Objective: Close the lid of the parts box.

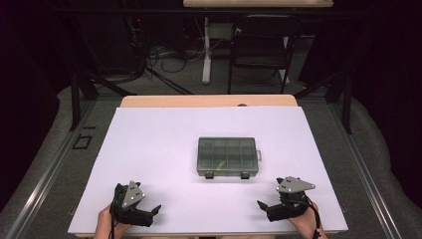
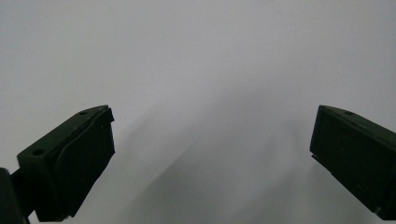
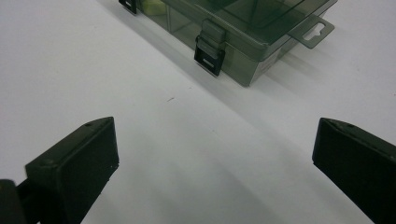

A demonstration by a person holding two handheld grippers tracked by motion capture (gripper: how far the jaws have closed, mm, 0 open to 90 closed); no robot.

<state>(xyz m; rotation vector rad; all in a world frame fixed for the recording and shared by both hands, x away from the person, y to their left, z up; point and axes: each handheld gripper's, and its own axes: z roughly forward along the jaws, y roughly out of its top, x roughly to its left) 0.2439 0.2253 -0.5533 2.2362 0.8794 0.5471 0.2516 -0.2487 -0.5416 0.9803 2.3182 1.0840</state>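
Nothing is started yet: the lidded compartment box (image 1: pixel 228 157) is sitting mid-bench, both latches (image 3: pixel 209 47) looking closed. Left claw (image 1: pixel 158 209) and right claw (image 1: pixel 261 204) are resting wide apart, empty, near the bench's (image 1: pixel 149 144) front edge; approach and unlatching are remaining.

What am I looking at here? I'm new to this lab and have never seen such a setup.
A person sits at a table covered in white and holds a hand tool in each hand. The left gripper and right gripper each have two black jaws, standing wide open and holding nothing. The wide picture comes from a camera above the table. The other two come from cameras riding on each tool, looking along its jaws. In the middle lies a shut, see-through plastic box with compartments and two latches on its near side. The right gripper's camera sees its corner.
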